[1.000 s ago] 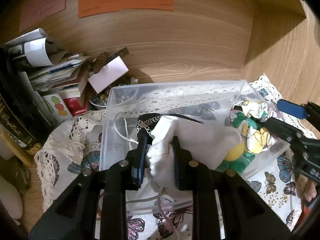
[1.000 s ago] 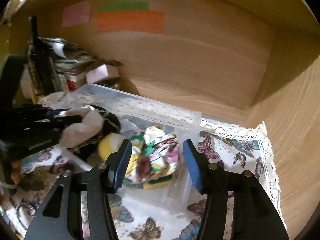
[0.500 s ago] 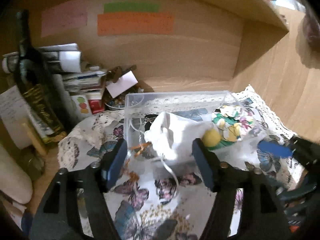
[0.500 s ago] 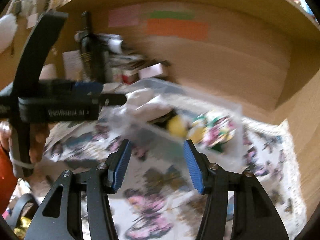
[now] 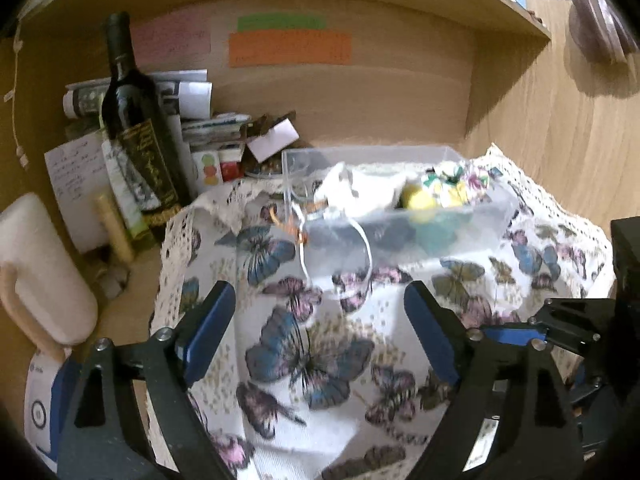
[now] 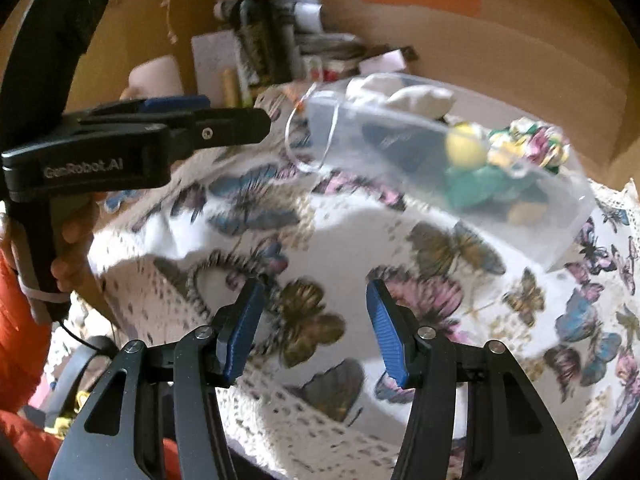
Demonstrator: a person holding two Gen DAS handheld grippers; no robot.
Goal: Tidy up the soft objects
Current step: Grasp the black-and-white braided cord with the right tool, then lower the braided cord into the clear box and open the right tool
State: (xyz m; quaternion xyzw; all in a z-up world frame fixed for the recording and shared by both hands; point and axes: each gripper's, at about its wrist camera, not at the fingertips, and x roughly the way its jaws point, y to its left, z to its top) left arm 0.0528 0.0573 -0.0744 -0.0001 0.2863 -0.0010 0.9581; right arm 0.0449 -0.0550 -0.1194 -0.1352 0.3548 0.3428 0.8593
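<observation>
done: white pouch (image 5: 360,194) and floral scrunchie (image 5: 456,184) sit in the clear bin (image 5: 472,216)
left: striped hair tie (image 6: 208,280) on tablecloth (image 5: 320,344)
claws: left claw (image 5: 316,332), right claw (image 6: 316,324) both wide open, empty

A box (image 5: 472,216) sits on a cloth (image 5: 320,320). In it, a pouch (image 5: 360,190) lies left, a ball (image 5: 418,200) in the middle, a scrunchie (image 5: 460,178) right. A bottle (image 5: 136,128) stands left of the box, papers (image 5: 192,100) behind it.

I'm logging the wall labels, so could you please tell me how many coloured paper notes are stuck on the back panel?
3: a pink note on the left, a green note top centre, and an orange note directly beneath the green one.
</observation>
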